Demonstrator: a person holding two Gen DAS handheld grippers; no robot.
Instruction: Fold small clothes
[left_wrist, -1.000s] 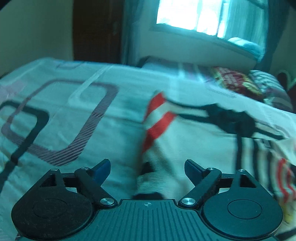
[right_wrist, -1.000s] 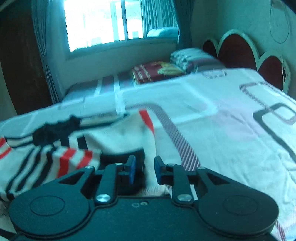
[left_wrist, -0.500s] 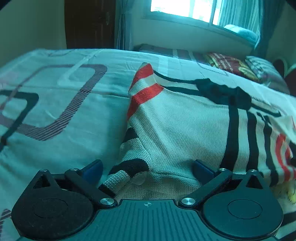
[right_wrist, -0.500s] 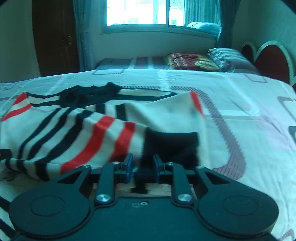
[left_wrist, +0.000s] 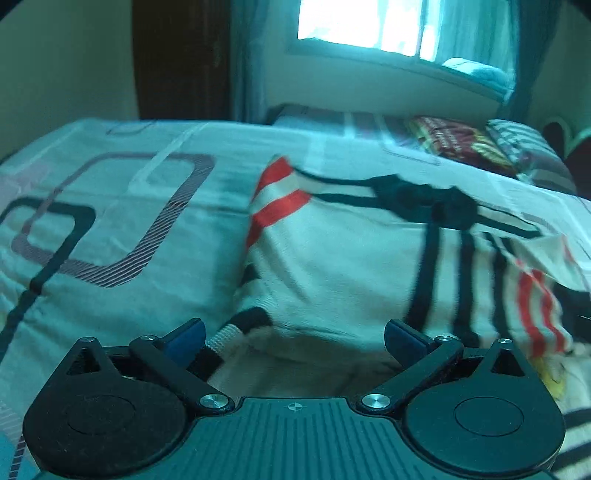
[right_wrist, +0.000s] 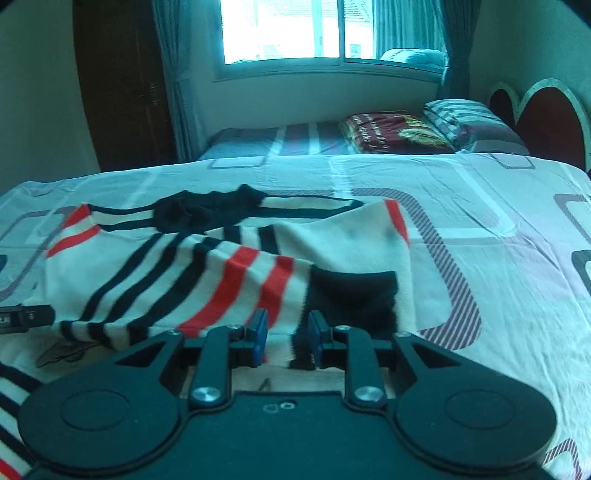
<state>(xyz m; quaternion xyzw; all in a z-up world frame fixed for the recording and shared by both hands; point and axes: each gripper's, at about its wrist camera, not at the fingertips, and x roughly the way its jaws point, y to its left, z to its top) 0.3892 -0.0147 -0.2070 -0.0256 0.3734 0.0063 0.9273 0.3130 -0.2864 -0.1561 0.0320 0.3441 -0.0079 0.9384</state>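
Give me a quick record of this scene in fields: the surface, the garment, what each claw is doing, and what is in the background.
surface: bed sheet with rounded-rectangle pattern
garment: cream sweater with black and red stripes, lying partly folded on the sheet
left claw: jaws wide open, pressing on nothing, sweater's striped cuff between them
right claw: jaws narrow, sweater fabric between them, opening slightly
background: window, curtains, pillows, headboard
fold state: not yet finished
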